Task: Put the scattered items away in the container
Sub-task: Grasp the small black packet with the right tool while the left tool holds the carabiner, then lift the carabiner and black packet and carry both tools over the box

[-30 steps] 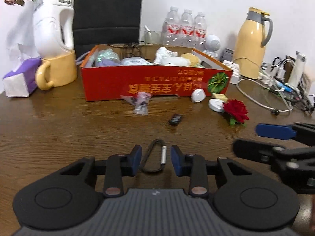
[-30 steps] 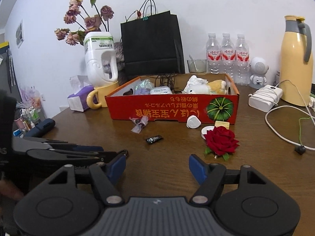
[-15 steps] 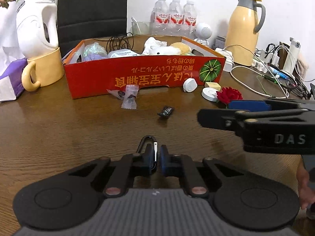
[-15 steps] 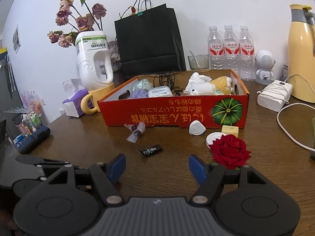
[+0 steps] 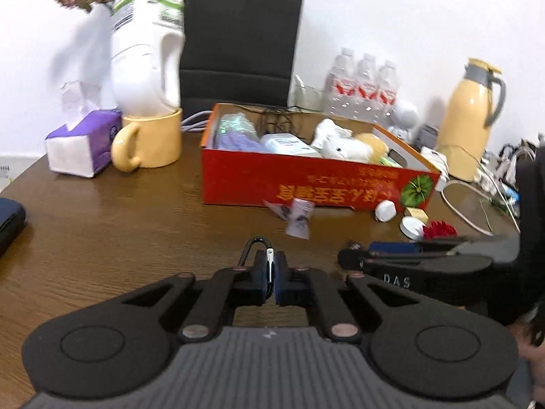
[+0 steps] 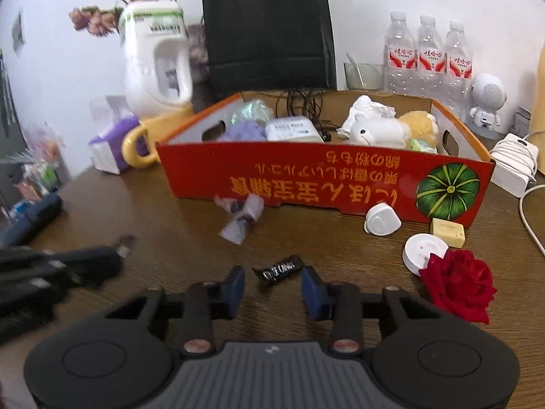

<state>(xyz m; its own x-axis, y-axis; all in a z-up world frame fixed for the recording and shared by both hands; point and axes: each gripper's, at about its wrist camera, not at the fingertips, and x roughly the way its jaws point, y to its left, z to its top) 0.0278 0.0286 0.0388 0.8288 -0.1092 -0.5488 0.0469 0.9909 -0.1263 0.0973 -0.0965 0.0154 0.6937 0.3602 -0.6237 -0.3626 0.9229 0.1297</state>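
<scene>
My left gripper (image 5: pixel 270 271) is shut on a black carabiner (image 5: pixel 253 248) and holds it above the table, short of the red cardboard box (image 5: pixel 306 184). My right gripper (image 6: pixel 272 284) is open, with its fingers either side of a black candy bar (image 6: pixel 278 268) on the table. The box (image 6: pixel 306 177) holds a plush toy, packets and cables. In front of it lie a clear wrapper (image 6: pixel 242 218), a white plug (image 6: pixel 381 220), a white round lid (image 6: pixel 420 252), a yellow block (image 6: pixel 447 232) and a red rose (image 6: pixel 458 284).
A yellow mug (image 5: pixel 150 143) with a white jug, a purple tissue pack (image 5: pixel 83 146), a black paper bag (image 5: pixel 238 44), water bottles (image 6: pixel 429 58), a yellow thermos (image 5: pixel 471 116), a white charger (image 6: pixel 514 160) and cables stand around the box. A dark case (image 5: pixel 10 221) lies at the left edge.
My left gripper closed on the carabiner and lifted it, swinging left. My right gripper moved forward and narrowed around the candy bar.
</scene>
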